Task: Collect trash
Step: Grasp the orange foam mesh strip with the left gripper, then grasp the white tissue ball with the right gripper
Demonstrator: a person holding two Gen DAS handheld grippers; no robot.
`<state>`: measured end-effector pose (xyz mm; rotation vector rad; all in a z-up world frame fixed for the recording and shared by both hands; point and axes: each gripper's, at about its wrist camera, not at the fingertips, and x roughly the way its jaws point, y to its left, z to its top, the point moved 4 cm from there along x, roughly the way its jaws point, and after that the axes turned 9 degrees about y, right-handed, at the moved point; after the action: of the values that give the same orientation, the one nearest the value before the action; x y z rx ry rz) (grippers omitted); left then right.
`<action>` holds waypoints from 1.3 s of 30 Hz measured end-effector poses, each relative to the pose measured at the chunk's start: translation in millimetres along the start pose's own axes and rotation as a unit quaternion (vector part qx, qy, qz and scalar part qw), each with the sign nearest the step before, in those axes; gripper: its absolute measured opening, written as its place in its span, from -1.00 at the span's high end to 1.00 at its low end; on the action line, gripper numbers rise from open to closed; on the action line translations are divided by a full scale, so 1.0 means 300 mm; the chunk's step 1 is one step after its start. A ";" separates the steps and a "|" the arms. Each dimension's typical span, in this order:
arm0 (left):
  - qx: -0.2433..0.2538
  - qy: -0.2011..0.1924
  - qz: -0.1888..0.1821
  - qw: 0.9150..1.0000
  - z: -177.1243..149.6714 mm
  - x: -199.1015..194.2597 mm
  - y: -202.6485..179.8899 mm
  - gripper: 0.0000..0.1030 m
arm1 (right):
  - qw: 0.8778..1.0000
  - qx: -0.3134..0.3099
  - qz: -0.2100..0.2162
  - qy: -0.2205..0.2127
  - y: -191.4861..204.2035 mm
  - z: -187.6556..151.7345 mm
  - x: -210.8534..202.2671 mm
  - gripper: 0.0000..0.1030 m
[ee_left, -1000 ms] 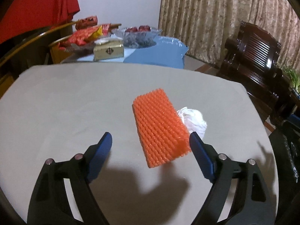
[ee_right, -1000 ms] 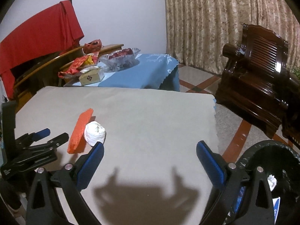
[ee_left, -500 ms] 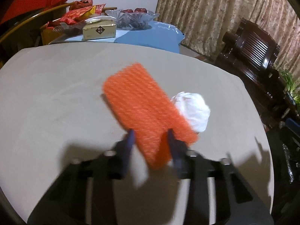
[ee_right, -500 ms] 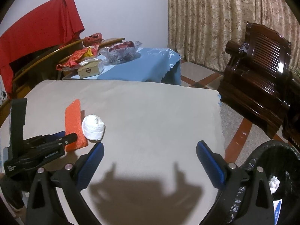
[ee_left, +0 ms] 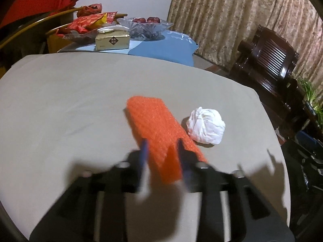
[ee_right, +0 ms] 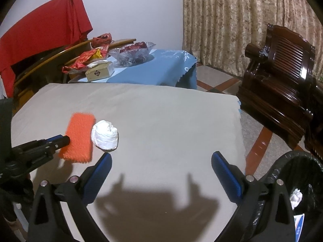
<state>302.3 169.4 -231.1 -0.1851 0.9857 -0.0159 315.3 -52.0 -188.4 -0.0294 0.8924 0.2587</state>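
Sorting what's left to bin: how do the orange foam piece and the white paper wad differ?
The orange foam piece is a flat, bumpy rectangle; the white paper wad is a crumpled ball. The orange foam piece has its near end between the left gripper fingers, whose jaws have just been opening; the white paper wad lies untouched. Both are on the grey tabletop.

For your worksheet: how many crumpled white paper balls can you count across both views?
2. One crumpled white paper ball lies on the grey table, right beside the orange bubble wrap. Another sits inside the black bin; more may be hidden deeper inside.
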 end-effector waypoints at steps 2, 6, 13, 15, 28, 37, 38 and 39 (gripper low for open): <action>-0.004 0.005 0.003 1.000 -0.001 0.018 -0.006 -0.23 | 1.000 0.001 -0.002 0.001 -0.004 0.000 0.004 -0.88; -0.014 0.029 0.007 0.999 -0.009 0.073 -0.012 -0.40 | 1.000 0.002 -0.006 0.002 -0.016 -0.001 0.006 -0.88; -0.001 0.030 0.013 0.999 -0.027 0.102 -0.015 0.20 | 1.000 0.005 -0.006 0.006 -0.025 -0.008 0.020 -0.88; 0.008 0.029 -0.006 1.000 -0.027 0.095 -0.030 0.56 | 1.000 0.003 -0.005 0.008 -0.015 -0.010 0.031 -0.88; 0.009 -0.019 0.021 1.000 -0.015 -0.014 0.044 0.75 | 1.000 -0.005 0.021 0.016 0.077 0.003 0.101 -0.88; -0.011 -0.025 0.055 0.998 -0.001 -0.047 0.184 0.75 | 0.999 -0.028 0.042 0.016 0.213 0.064 0.183 -0.88; -0.012 -0.026 0.057 0.998 0.001 -0.049 0.194 0.75 | 0.998 -0.031 0.044 0.016 0.226 0.069 0.191 -0.88; -0.014 -0.026 0.059 0.998 0.003 -0.050 0.203 0.74 | 0.998 -0.035 0.044 0.017 0.242 0.076 0.204 -0.88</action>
<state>290.4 231.0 -228.2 -0.1519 0.9430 0.1098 352.2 34.3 -215.4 -0.0594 0.9200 0.3733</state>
